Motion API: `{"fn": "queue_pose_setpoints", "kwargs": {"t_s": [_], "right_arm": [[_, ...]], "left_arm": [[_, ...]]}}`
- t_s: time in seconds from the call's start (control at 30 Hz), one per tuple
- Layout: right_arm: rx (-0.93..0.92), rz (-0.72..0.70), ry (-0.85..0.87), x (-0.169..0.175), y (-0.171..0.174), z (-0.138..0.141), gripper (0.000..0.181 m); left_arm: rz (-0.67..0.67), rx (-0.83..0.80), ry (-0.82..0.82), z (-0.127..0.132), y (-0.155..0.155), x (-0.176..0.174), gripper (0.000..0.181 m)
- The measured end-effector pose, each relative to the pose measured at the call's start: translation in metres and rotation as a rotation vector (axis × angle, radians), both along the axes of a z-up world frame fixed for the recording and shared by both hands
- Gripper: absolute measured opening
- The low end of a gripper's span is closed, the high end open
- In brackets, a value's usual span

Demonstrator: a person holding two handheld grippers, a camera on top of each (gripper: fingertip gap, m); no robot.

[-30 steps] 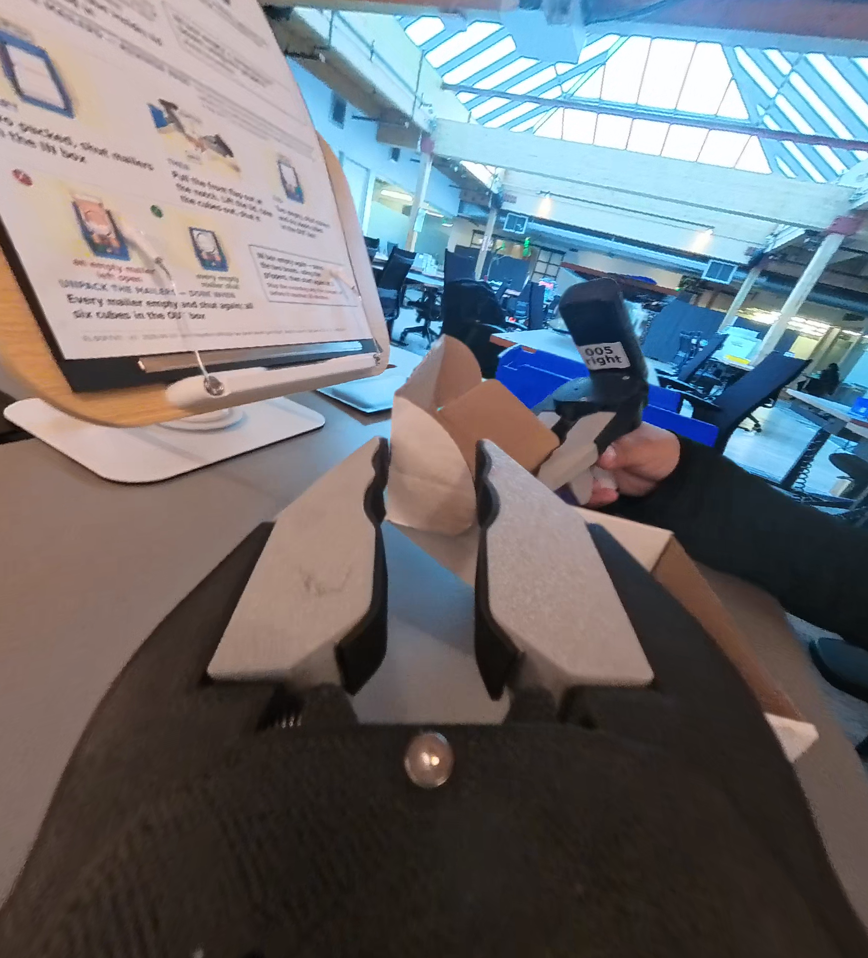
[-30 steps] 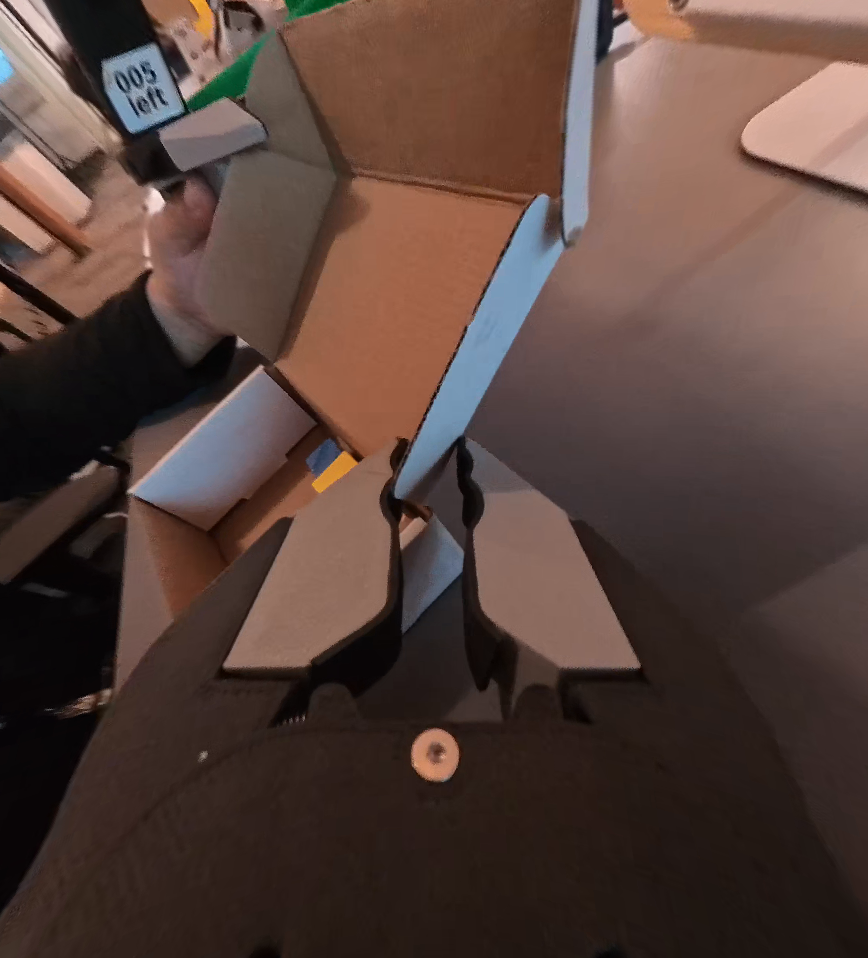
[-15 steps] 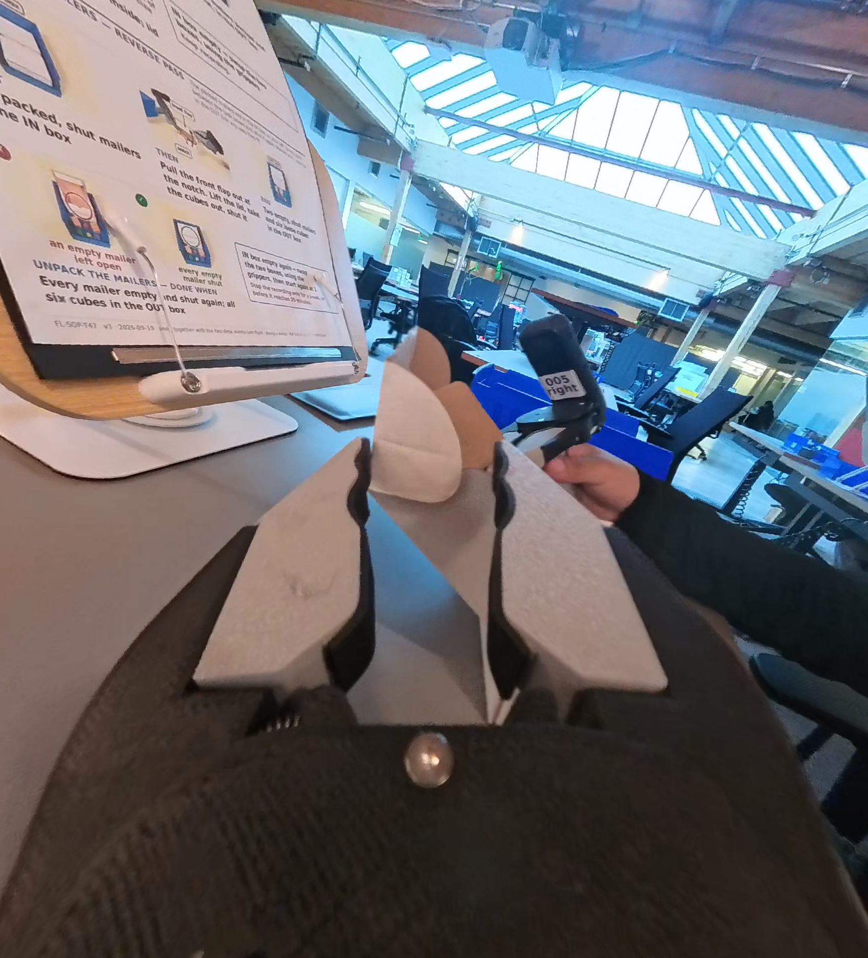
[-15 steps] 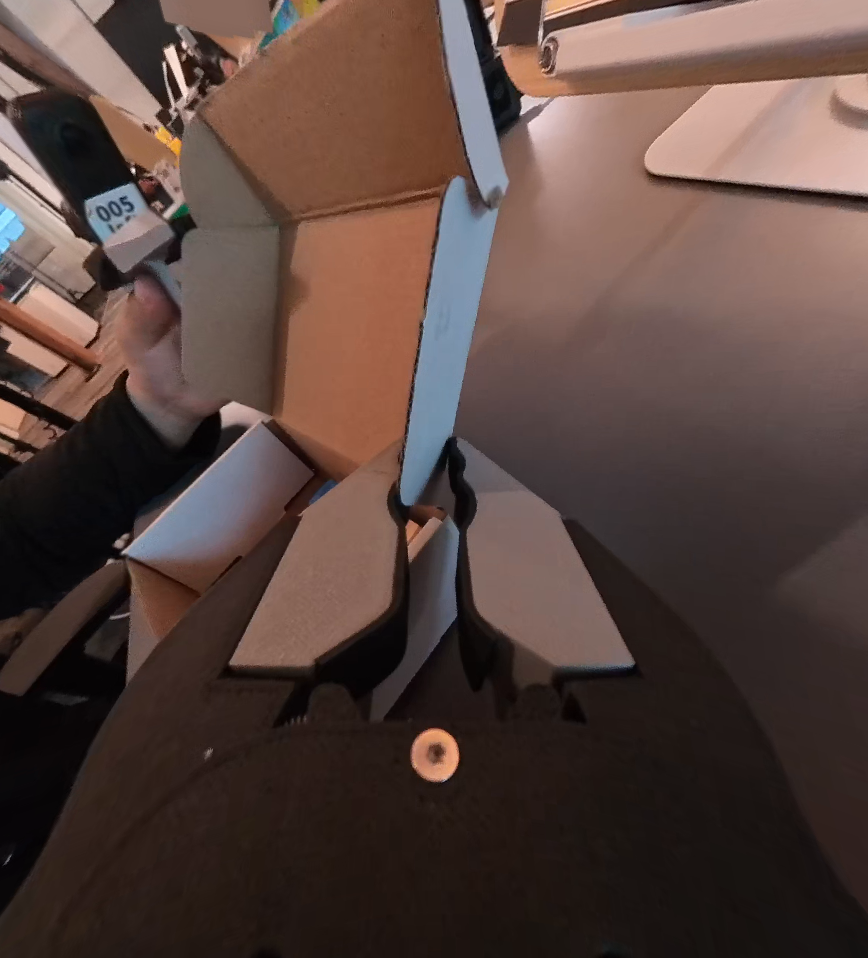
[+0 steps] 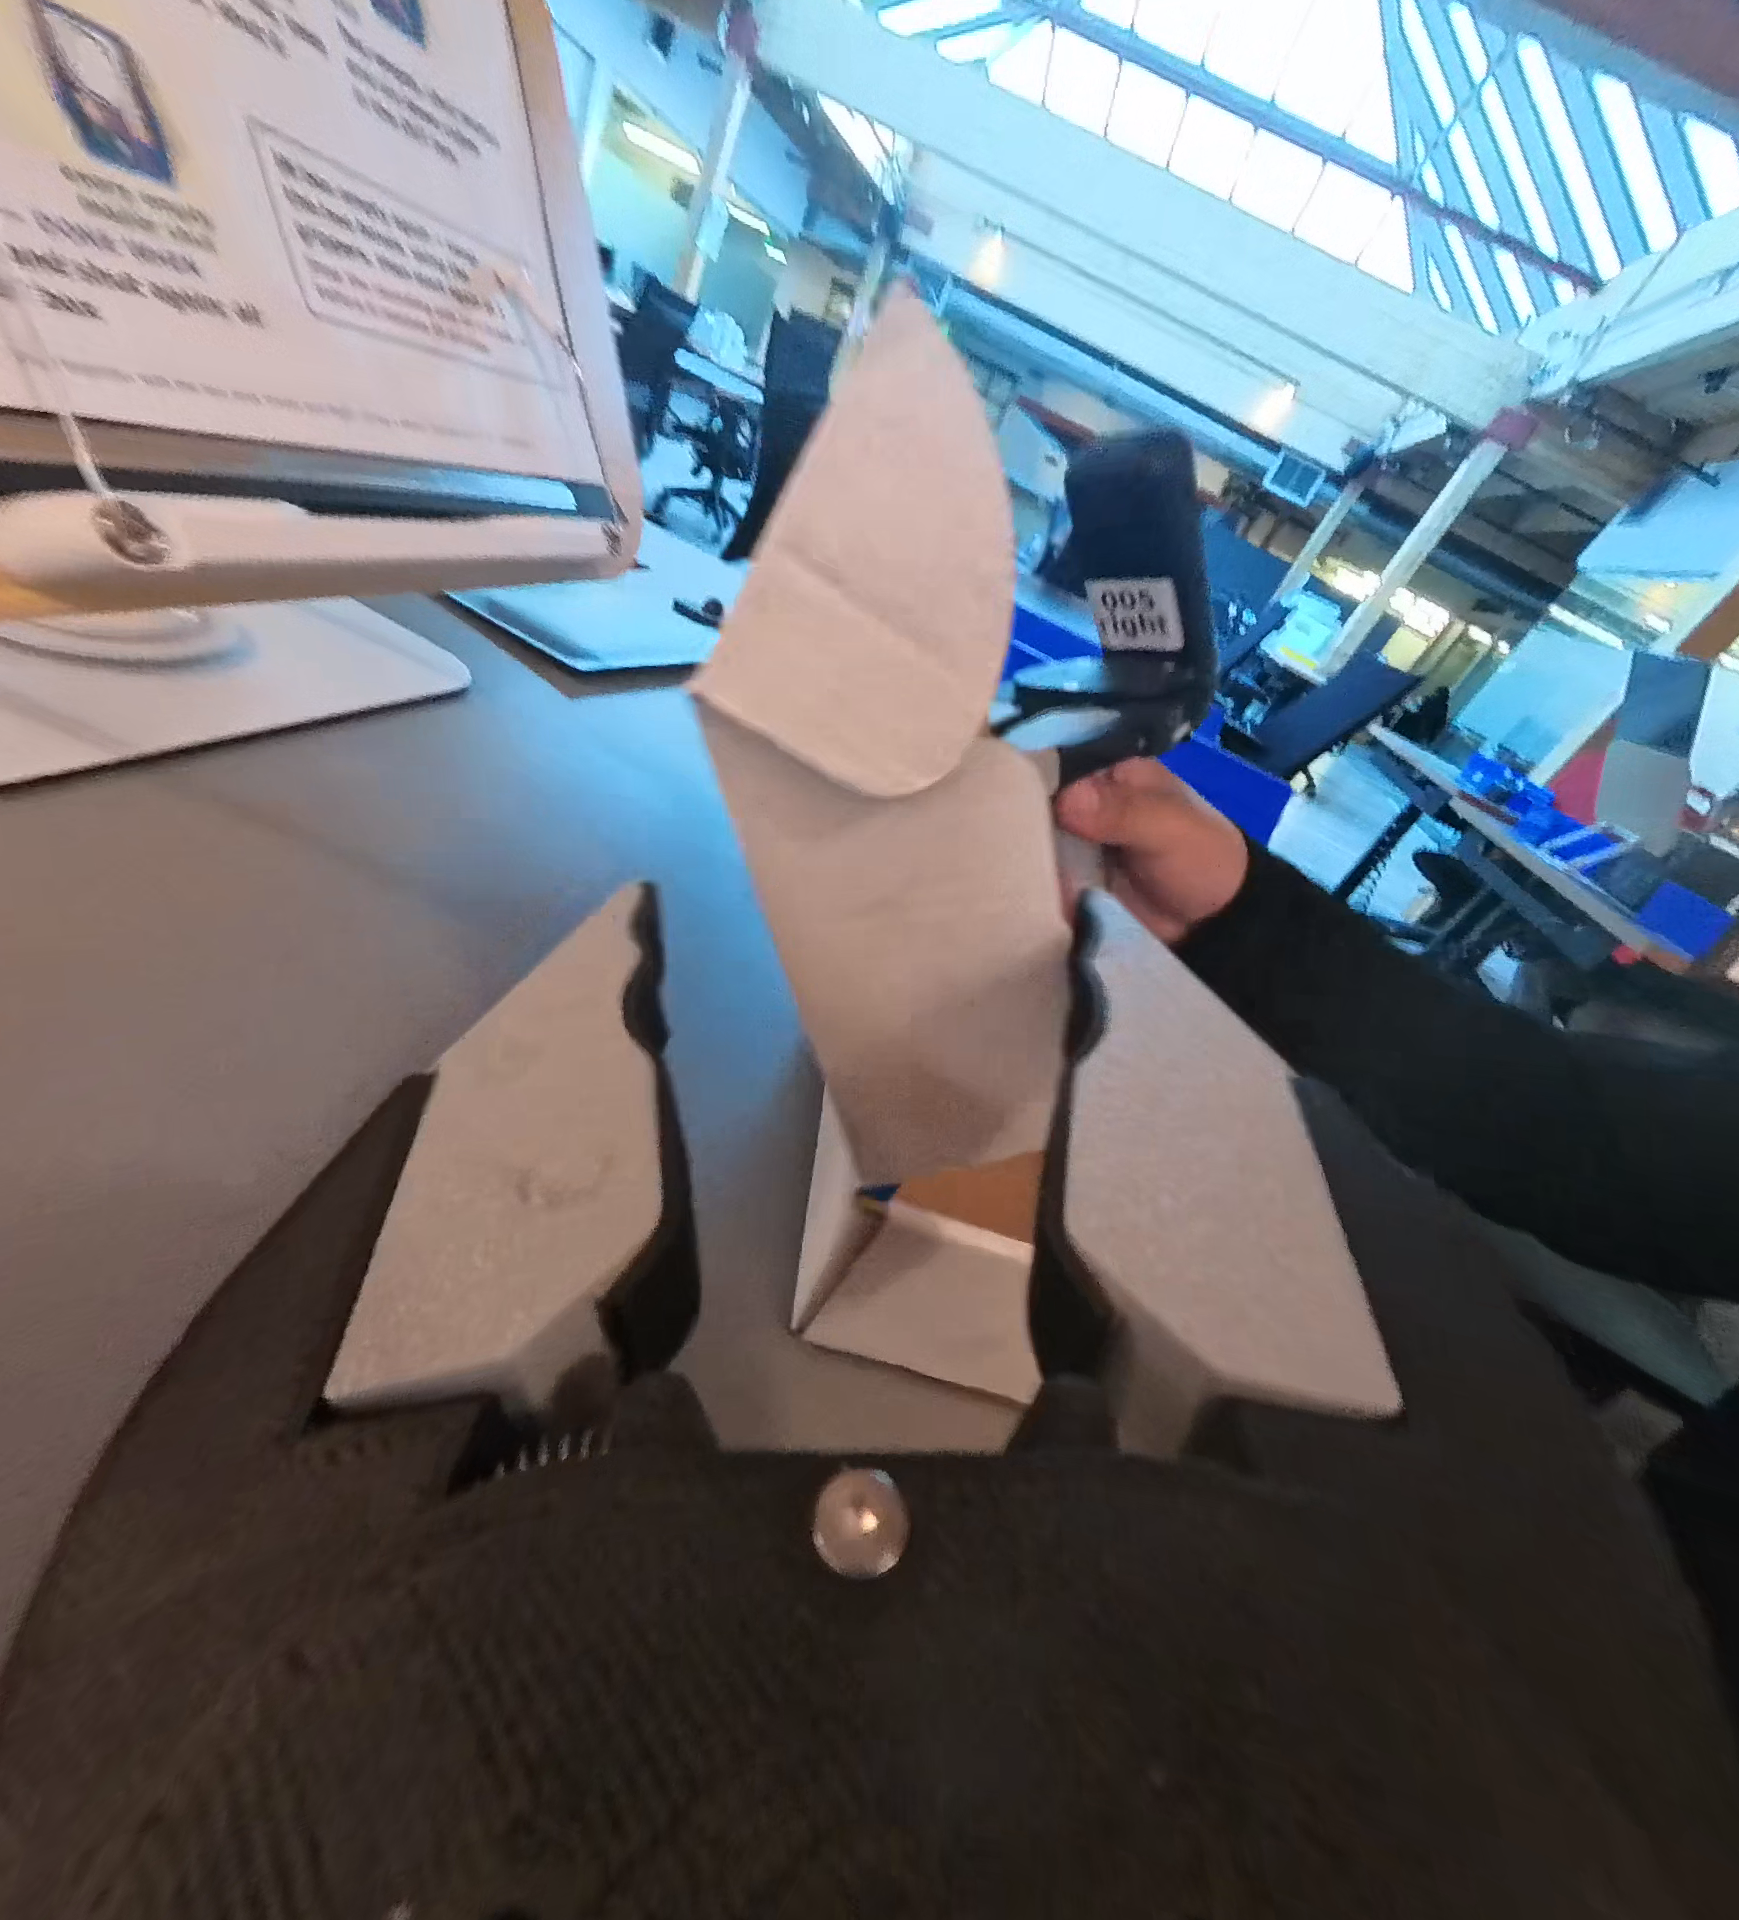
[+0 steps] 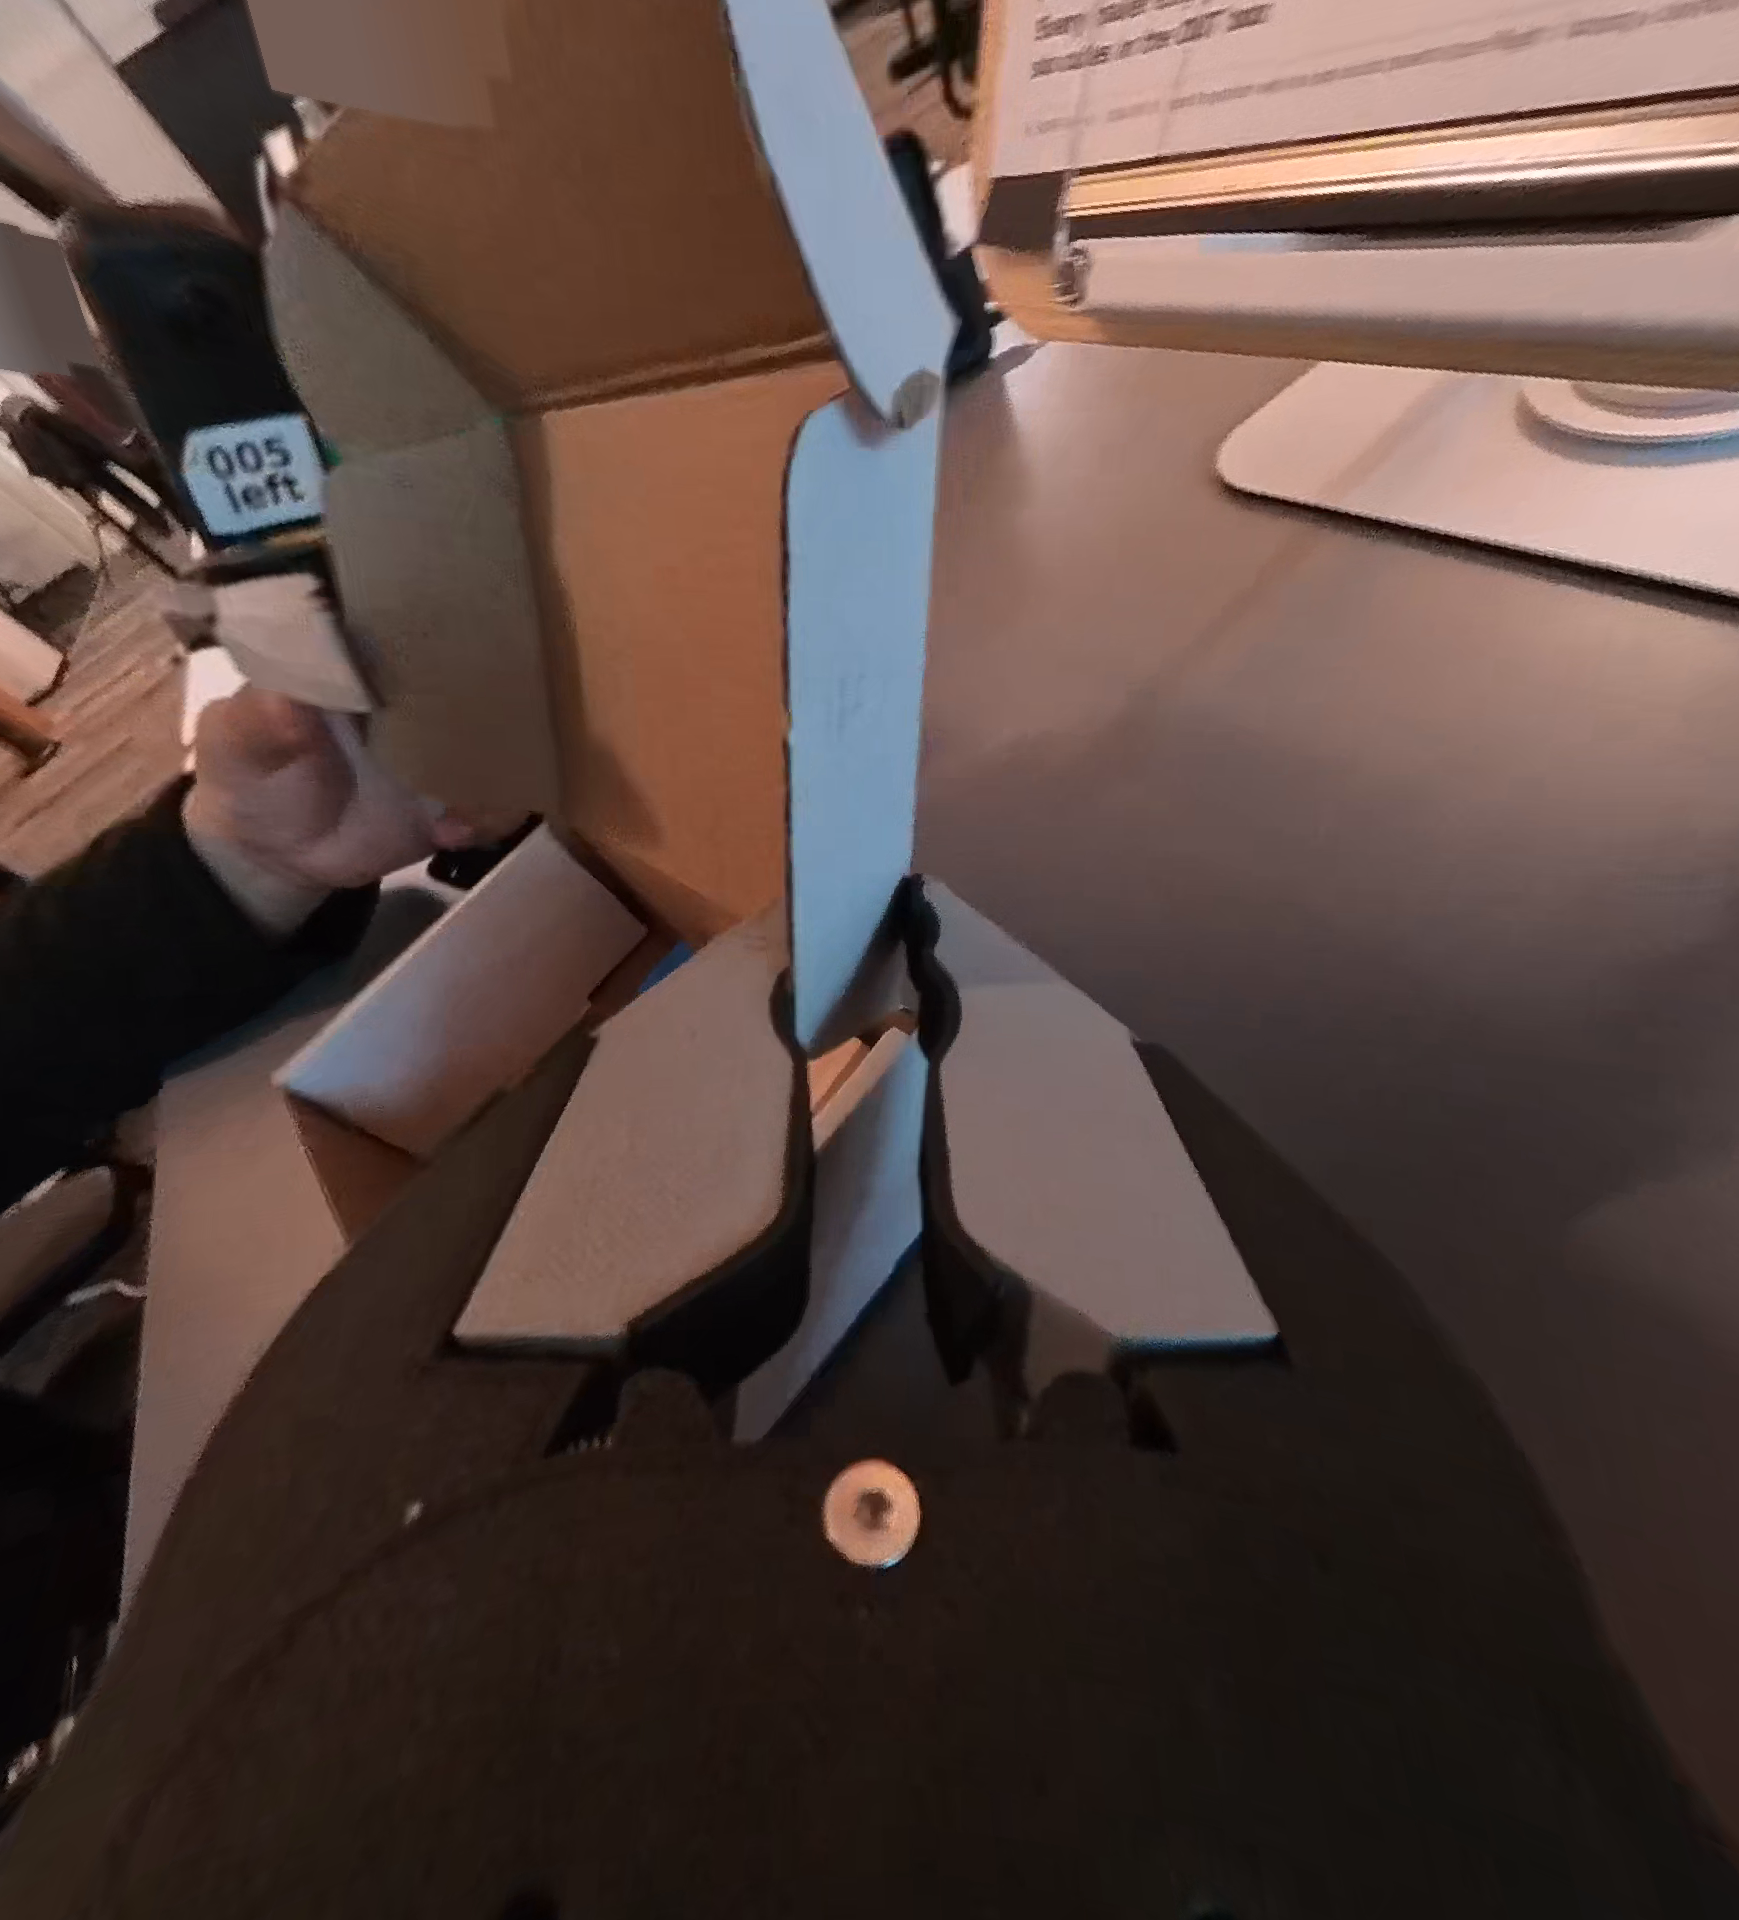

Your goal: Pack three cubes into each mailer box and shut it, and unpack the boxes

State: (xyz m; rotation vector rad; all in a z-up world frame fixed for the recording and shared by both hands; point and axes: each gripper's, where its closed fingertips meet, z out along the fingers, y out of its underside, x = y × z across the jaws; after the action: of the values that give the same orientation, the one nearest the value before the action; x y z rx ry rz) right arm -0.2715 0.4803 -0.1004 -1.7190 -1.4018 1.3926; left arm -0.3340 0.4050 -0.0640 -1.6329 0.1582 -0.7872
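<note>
Underneath everything, a broad grey bench, with a white-based document stand carrying a printed sheet at its far side. In front of the stand and apart from it, on the bench, an open mailer box, white outside and brown inside, its lid raised steeply with the brown face turned toward the right wrist camera. Left tongs spread wide apart, gripping nothing, with a white side flap of the lid rising between the fingers and just beside the right-hand one; whether touching or not, cannot tell. In the right wrist view, those same tongs at the lid's far brown flap, in a hand with a dark sleeve. Right tongs pinched together on the lower end of the narrow white flap along the lid's near edge, with that flap upright between the fingertips. Deep in the box corner, between the left fingers, a blue sliver, too small to identify.
</note>
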Motion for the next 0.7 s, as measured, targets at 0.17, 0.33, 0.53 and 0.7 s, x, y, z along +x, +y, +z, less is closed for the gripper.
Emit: {"fn": "queue_pose_setpoints", "kwargs": {"t_s": [0.17,0.33,0.53,0.7], "right_arm": [[0.141,0.085,-0.023,0.002,-0.015,0.002,0.040],[0.150,-0.003,0.185,0.019,0.003,0.055,0.064],[0.351,0.172,0.353,0.042,-0.035,0.090,0.069],[0.532,0.373,0.153,0.040,-0.073,0.043,0.071]], "left_arm": [[0.012,0.058,0.150,0.003,-0.005,0.006,0.056],[0.044,0.078,0.190,0.005,-0.005,0.005,0.056],[0.035,0.065,0.142,0.007,-0.005,0.004,0.056],[0.004,0.040,0.060,0.008,-0.006,0.003,0.056]]}}
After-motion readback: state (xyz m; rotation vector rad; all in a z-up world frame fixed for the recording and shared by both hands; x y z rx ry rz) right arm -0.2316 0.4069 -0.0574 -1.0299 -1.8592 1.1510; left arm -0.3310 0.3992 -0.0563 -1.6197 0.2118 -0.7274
